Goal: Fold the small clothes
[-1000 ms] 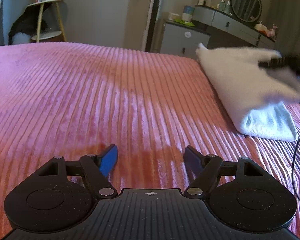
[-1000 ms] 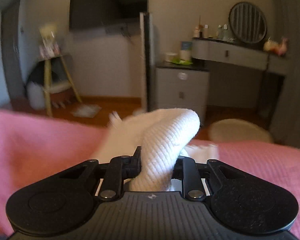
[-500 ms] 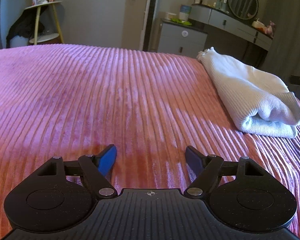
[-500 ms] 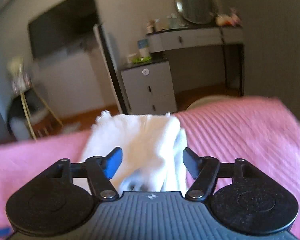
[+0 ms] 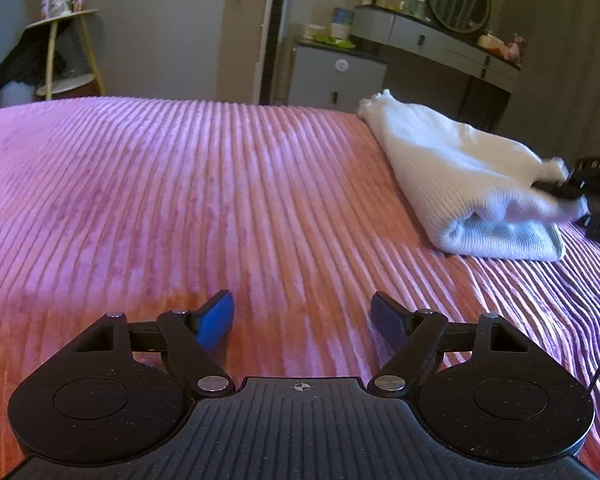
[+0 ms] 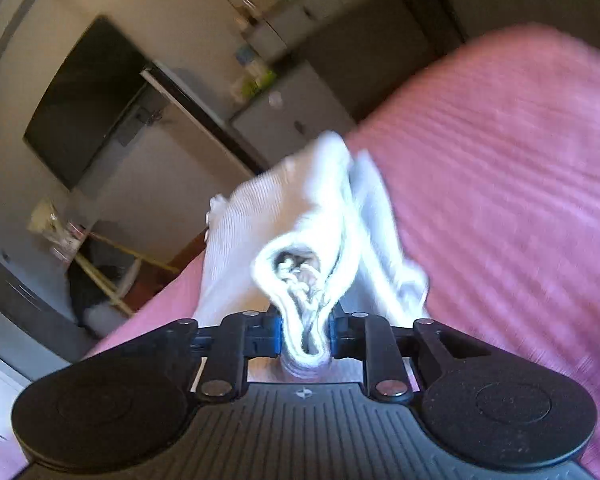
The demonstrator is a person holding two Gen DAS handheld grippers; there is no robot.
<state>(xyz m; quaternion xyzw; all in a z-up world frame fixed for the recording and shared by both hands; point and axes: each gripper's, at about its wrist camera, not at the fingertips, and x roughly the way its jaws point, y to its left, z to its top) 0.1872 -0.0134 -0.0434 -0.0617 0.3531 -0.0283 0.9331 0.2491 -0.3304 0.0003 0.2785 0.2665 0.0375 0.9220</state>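
**Ana:** Right gripper [image 6: 305,334] has its two fingers pinched together on a bunched edge of the white knit garment [image 6: 300,216]. From the left wrist view, the same garment [image 5: 452,172] lies folded on the pink ribbed bedspread [image 5: 180,184], toward its far right side, and the right gripper [image 5: 568,192] meets it at the near end.

**Ben:** And the other one?

**Ana:** Left gripper [image 5: 302,316] has its fingers spread wide, holding nothing, low over the bedspread and well apart from the garment.

**Ben:** How will that garment handle?

**Ana:** It looks light, soft and floppy. The ribbed knit likely stretches and sags, so a pinch on one spot probably drags the layers out of line. The cloth is not slippery or fragile. The safest hold seems to be the thick rolled fold nearest the left gripper, or both layers at the hem together.

**Ben:** Any containers on the bedspread?

**Ana:** None. Beyond the bedspread's far edge stands a grey cabinet [image 5: 336,76] with small items on top, too small to tell what they hold.
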